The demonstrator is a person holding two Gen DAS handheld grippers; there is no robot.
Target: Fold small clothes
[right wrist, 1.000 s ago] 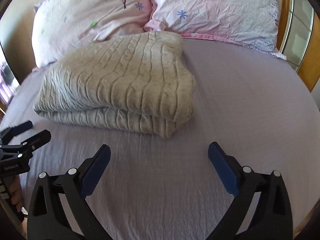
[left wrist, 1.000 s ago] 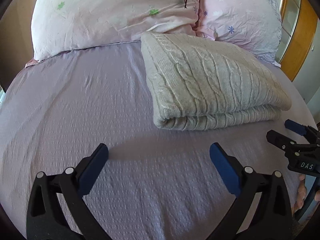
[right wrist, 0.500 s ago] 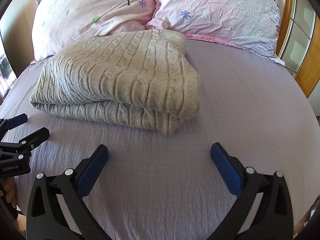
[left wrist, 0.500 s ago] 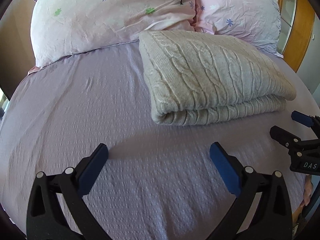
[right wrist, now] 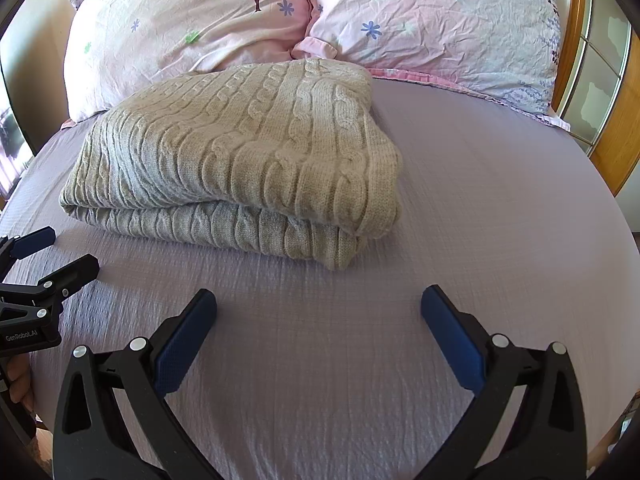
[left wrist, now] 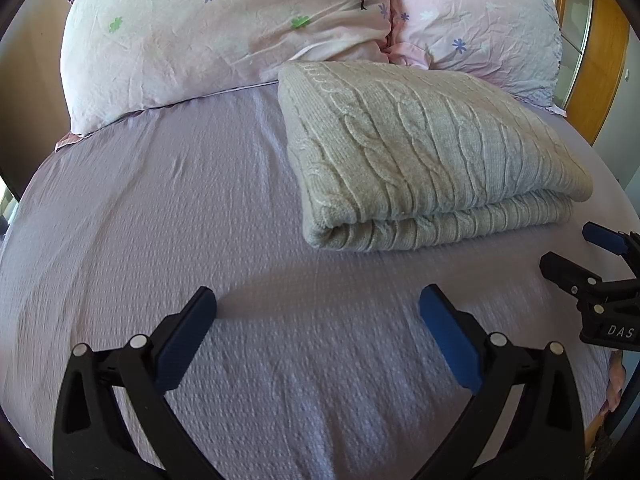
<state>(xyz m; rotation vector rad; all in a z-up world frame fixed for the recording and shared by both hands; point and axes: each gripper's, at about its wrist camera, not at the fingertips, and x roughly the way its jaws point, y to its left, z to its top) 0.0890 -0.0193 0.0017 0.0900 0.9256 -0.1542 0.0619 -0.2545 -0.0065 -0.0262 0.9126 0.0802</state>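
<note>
A beige cable-knit sweater (left wrist: 424, 160) lies folded in a thick rectangle on the lilac bed sheet (left wrist: 160, 216), its far edge against the pillows. It also shows in the right wrist view (right wrist: 248, 156). My left gripper (left wrist: 318, 300) is open and empty, held over the sheet in front of the sweater's near left corner. My right gripper (right wrist: 319, 300) is open and empty, in front of the sweater's near right corner. Each gripper shows at the edge of the other's view: the right one (left wrist: 576, 252) and the left one (right wrist: 60, 252).
Two pink flowered pillows (left wrist: 224, 28) (left wrist: 480, 20) lie at the head of the bed behind the sweater. A wooden headboard with glass panels (right wrist: 600, 80) stands at the right. Bare sheet lies left of the sweater and in front of it.
Both grippers have drawn back a little from the sweater and risen, still open. The sweater lies as before.
</note>
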